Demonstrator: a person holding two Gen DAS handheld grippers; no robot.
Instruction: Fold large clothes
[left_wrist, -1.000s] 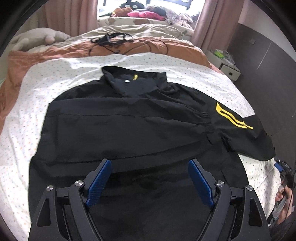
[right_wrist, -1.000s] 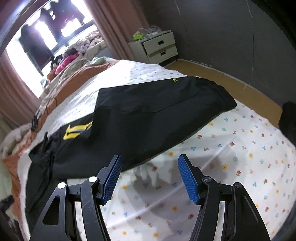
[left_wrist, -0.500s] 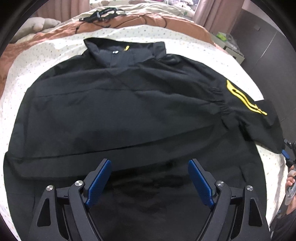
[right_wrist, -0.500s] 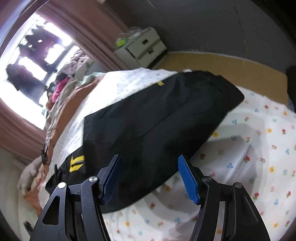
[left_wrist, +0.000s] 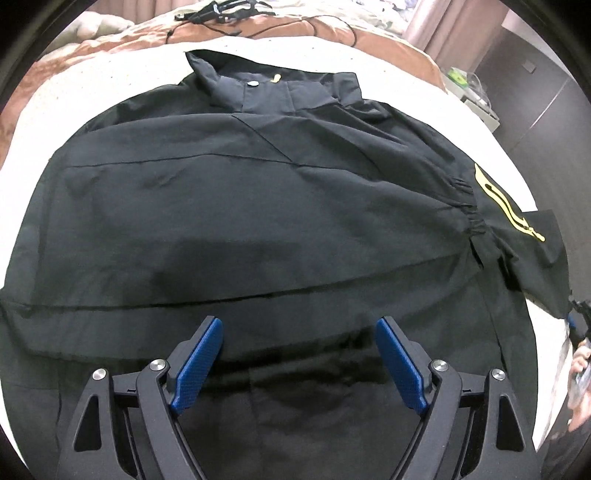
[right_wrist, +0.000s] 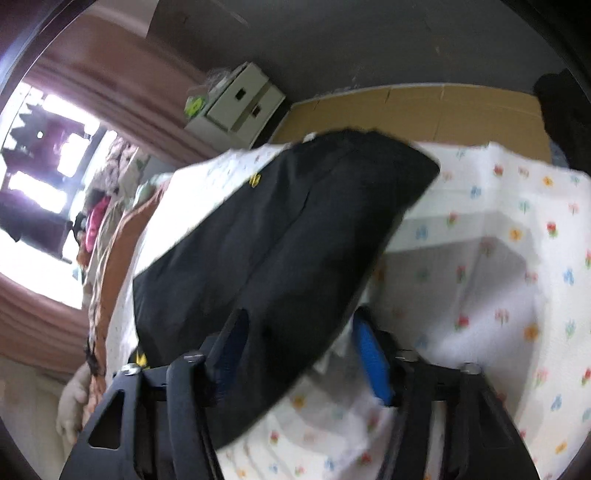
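Floral bedsheet (right_wrist: 498, 258) under a black jacket (left_wrist: 258, 206): my left gripper (left_wrist: 299, 363) hovers wide open, empty, above its hem; right gripper (right_wrist: 295, 354) open astride the sleeve (right_wrist: 295, 229) edge. I'd pinch both layers squarely.

The left tool (left_wrist: 299, 363) points forward and slightly down, its blue-padded fingers (left_wrist: 195, 369) spread wide apart with nothing between them. The right tool (right_wrist: 301, 354) is rolled to one side (the view is blurred), its fingers (right_wrist: 371, 363) also spread, straddling the edge of dark cloth without clamping it.
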